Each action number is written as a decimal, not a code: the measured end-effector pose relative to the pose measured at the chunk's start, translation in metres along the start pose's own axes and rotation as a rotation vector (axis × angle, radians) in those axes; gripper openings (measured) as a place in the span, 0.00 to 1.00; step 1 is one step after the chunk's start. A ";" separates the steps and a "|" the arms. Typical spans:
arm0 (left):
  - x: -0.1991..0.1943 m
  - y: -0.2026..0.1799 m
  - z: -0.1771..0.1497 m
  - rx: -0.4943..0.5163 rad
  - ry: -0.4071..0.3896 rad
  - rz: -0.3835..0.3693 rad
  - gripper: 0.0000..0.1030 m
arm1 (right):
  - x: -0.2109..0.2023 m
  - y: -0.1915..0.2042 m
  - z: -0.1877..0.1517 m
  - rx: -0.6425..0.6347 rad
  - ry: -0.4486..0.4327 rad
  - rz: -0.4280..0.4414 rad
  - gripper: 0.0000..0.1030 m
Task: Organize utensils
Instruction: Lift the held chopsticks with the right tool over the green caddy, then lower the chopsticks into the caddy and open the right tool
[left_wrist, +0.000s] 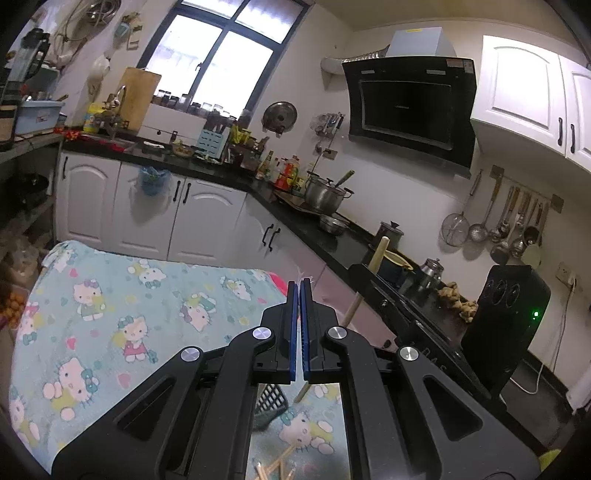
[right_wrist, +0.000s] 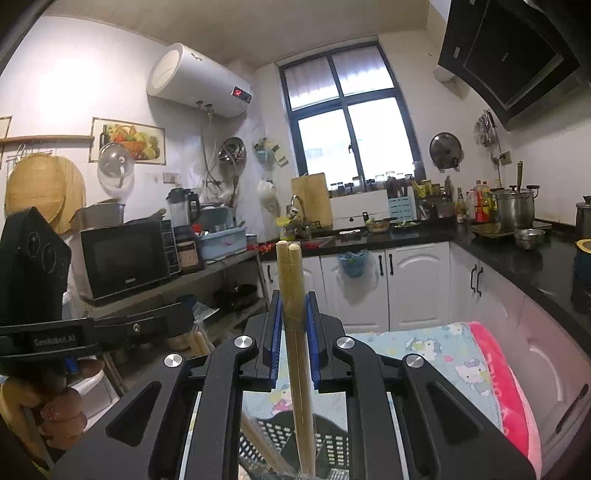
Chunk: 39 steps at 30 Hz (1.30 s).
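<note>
My right gripper (right_wrist: 294, 317) clamps chopstick pair (right_wrist: 291, 295) upright; left gripper (left_wrist: 299, 295) closed, empty. Risk: sticks pivot, slip toward black basket (right_wrist: 266, 439).

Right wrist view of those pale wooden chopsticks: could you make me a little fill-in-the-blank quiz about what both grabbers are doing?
1. The right gripper is shut on a pair of pale wooden ____.
2. The left gripper has blue pads pressed together, holding ____.
3. The light blue cloth beneath is printed with cartoon ____.
4. Below the held pair lies a black perforated plastic ____.

Missing words: chopsticks; nothing; cats; basket
</note>
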<state>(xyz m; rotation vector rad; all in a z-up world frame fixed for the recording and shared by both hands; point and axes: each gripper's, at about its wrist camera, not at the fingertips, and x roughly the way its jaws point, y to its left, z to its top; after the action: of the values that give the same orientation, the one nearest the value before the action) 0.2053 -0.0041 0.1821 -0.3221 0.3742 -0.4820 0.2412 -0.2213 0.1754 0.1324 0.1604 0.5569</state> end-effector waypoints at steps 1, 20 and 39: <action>0.002 0.001 0.001 -0.001 -0.001 0.000 0.00 | 0.004 -0.002 -0.001 0.001 0.005 -0.003 0.12; 0.041 0.032 -0.025 -0.015 0.041 0.047 0.00 | 0.051 -0.014 -0.037 0.002 0.018 -0.085 0.12; 0.055 0.042 -0.041 0.009 0.107 0.116 0.18 | 0.061 -0.018 -0.056 0.016 0.092 -0.132 0.41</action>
<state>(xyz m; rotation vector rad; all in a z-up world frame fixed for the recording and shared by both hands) 0.2490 -0.0051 0.1151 -0.2648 0.4922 -0.3875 0.2909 -0.1999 0.1105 0.1112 0.2609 0.4303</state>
